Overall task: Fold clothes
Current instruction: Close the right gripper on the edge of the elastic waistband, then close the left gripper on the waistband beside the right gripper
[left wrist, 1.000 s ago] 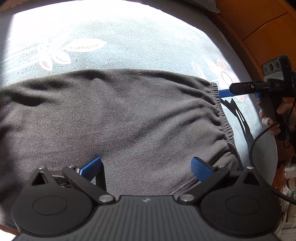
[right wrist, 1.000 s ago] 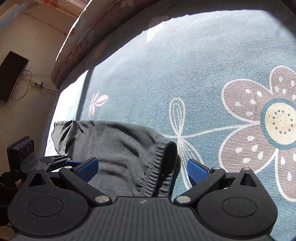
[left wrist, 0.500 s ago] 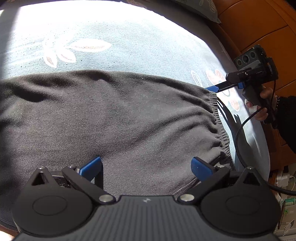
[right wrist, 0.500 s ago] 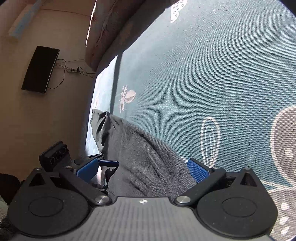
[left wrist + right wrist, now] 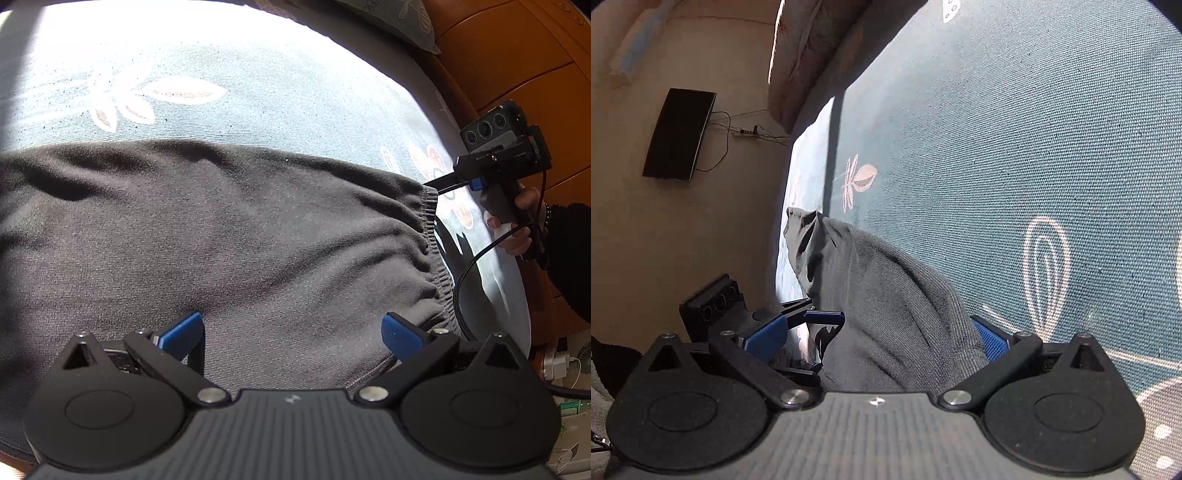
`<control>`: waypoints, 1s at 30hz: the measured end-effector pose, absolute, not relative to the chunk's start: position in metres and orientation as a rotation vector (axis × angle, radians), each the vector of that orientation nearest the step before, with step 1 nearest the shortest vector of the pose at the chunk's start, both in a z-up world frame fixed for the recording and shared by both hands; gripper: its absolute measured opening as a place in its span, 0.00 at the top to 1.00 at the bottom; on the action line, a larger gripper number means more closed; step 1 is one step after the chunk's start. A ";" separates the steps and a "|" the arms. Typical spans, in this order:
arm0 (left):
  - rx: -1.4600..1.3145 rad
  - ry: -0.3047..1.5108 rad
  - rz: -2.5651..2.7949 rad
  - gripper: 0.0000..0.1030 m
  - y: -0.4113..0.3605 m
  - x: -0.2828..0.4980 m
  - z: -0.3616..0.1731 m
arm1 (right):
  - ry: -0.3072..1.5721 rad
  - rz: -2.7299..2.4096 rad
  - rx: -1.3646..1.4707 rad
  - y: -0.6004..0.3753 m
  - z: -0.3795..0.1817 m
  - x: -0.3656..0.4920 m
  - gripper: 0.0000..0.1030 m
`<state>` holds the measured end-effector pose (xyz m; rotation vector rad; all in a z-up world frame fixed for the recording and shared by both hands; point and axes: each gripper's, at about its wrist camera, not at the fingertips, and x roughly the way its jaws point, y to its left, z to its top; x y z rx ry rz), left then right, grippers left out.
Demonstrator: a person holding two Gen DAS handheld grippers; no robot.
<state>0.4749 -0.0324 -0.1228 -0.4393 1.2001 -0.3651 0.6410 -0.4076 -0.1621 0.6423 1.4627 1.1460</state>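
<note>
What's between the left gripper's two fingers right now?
In the left wrist view, dark grey garment fabric fills the gap of the left gripper. Its blue pads stand wide apart over the cloth, near the ribbed waistband; nothing else lies there.

- Blue floral bedsheet (image 5: pixel 258 92) in sun
- Wooden headboard (image 5: pixel 517 55) at 1 o'clock
- Wall-mounted dark screen (image 5: pixel 677 134) at 10 o'clock, power strip (image 5: pixel 746 131) just beside it
</note>
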 end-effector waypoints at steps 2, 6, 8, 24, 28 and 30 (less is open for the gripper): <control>-0.458 1.194 -0.370 0.01 -0.027 0.474 -0.124 | 1.451 1.160 0.707 -0.422 -0.167 0.628 0.00; -0.489 1.171 -0.373 0.01 -0.024 0.472 -0.128 | 1.413 1.144 0.808 -0.434 -0.173 0.619 0.00; -0.480 1.167 -0.374 0.01 -0.024 0.473 -0.128 | 1.430 1.150 0.751 -0.422 -0.169 0.627 0.01; -0.344 1.174 -0.414 0.01 -0.033 0.474 -0.124 | 1.413 0.970 0.618 -0.428 -0.190 0.614 0.94; -0.303 1.199 -0.432 0.01 -0.036 0.477 -0.122 | 1.380 0.953 0.522 -0.419 -0.179 0.607 0.94; -0.292 1.225 -0.442 0.01 -0.035 0.482 -0.120 | 1.371 0.943 0.474 -0.414 -0.174 0.605 0.94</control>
